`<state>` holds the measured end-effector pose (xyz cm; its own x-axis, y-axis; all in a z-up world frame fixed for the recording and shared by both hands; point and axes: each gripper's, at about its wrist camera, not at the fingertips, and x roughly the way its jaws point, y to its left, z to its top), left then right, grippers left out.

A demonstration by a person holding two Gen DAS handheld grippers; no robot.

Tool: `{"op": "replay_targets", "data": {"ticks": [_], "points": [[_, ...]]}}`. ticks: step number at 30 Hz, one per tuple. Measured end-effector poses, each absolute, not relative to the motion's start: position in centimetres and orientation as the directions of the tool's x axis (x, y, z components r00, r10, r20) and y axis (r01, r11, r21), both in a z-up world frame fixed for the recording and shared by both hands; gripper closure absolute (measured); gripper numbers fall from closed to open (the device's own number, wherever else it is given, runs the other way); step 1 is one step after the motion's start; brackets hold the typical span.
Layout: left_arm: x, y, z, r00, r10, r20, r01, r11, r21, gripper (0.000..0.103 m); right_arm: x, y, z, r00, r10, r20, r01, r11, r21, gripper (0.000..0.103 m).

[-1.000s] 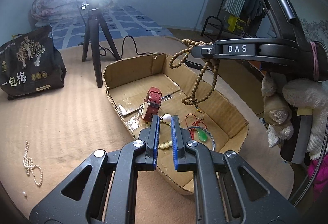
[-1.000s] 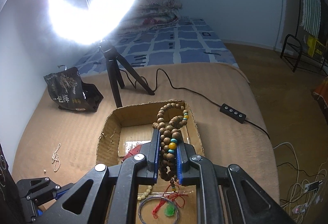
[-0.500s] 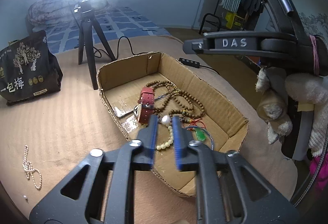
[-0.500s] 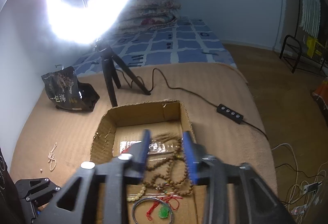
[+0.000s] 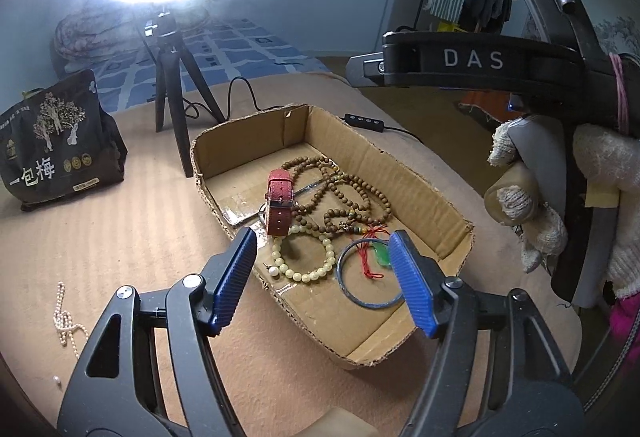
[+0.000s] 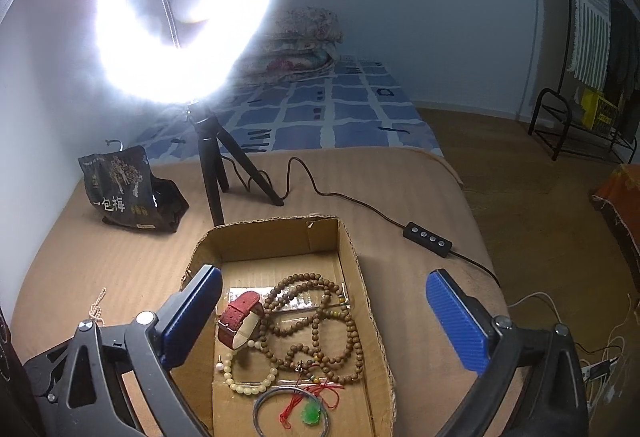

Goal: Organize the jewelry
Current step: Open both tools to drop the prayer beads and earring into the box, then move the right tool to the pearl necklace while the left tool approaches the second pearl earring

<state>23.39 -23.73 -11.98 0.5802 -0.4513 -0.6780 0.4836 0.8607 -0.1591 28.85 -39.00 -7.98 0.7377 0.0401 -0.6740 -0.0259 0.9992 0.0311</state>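
I have both grippers over the cardboard box (image 5: 424, 193) on the bed: left gripper (image 5: 324, 277) has its jaws opening with nothing pinched between them, right gripper (image 6: 320, 321) has its jaws opening to a wide spread, also holding nothing. Inside the box, the wooden bead strand (image 6: 320, 321) lies coiled loose across the middle, the red-strap watch (image 5: 280, 201) stands on edge just left of it, the pale bead bracelet (image 5: 304, 257) sits toward the near wall, and the thin bangle (image 6: 292, 415) with the green pendant (image 6: 311, 413) on red cord lies nearest me. Outside the box, well off to its left on the bed, a pearl strand (image 5: 64, 317) is not yet collected, with a loose pearl (image 5: 57, 380) near it. I judge that strand light, limp and slippery; I'd pinch across a bunched section, not a single bead, so it doesn't slide out. The loose pearl looks hard to nip and likely to roll.
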Motion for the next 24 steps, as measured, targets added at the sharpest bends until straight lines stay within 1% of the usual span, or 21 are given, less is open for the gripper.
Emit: {"op": "replay_targets", "data": {"ticks": [9,24], "points": [[21.6,-22.7,-9.8,0.608,-0.445,-0.657,0.481,0.865,-0.141,0.033,26.8,-38.4,-6.2,0.754,0.04,-0.656,-0.024,0.999,0.034,0.0],[16.9,-18.7,-4.7,0.679,-0.429,-0.596,0.455,0.883,-0.117,0.033,21.4,-35.5,-1.3,0.792,0.039,-0.609,-0.044,0.999,0.007,0.0]]}}
